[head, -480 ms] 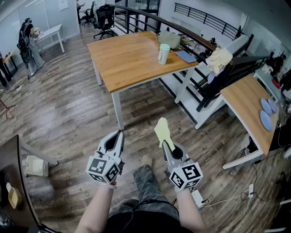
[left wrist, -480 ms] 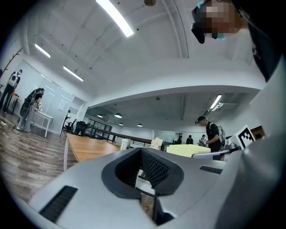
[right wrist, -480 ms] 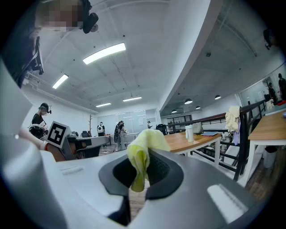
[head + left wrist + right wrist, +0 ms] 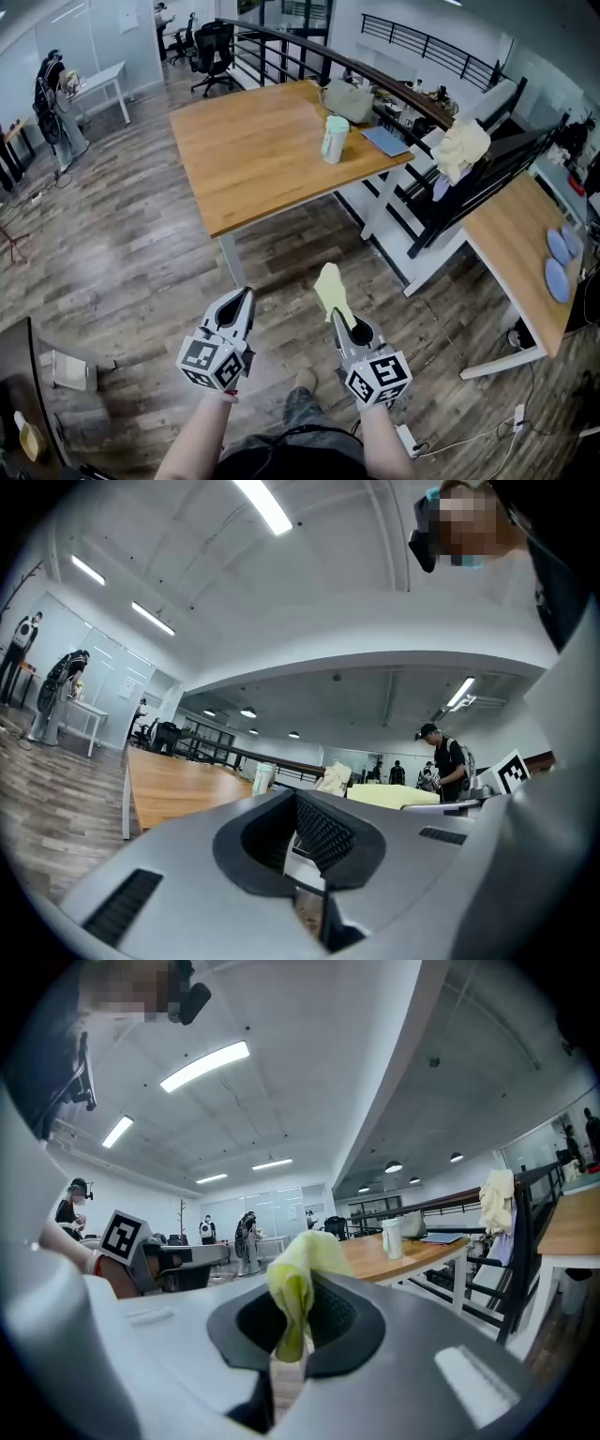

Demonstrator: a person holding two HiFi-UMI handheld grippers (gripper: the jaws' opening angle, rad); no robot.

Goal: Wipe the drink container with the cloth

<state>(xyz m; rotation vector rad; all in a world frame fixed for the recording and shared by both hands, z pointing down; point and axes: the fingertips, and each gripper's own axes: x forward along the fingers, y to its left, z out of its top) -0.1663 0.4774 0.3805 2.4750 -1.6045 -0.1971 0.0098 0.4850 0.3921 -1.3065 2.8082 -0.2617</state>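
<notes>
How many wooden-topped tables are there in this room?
2. One large wooden-topped table stands ahead, carrying the pale green drink container. A second wooden-topped table stands at the right edge of the head view. More may lie outside the view.

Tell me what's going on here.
A person stands on a wood floor with a gripper in each hand. The right gripper is shut on a yellow cloth, which sticks up from its tip. The left gripper is shut and empty. The drink container stands on the wooden table ahead, well away from both grippers, so it looks like wiping has not yet begun.
</notes>
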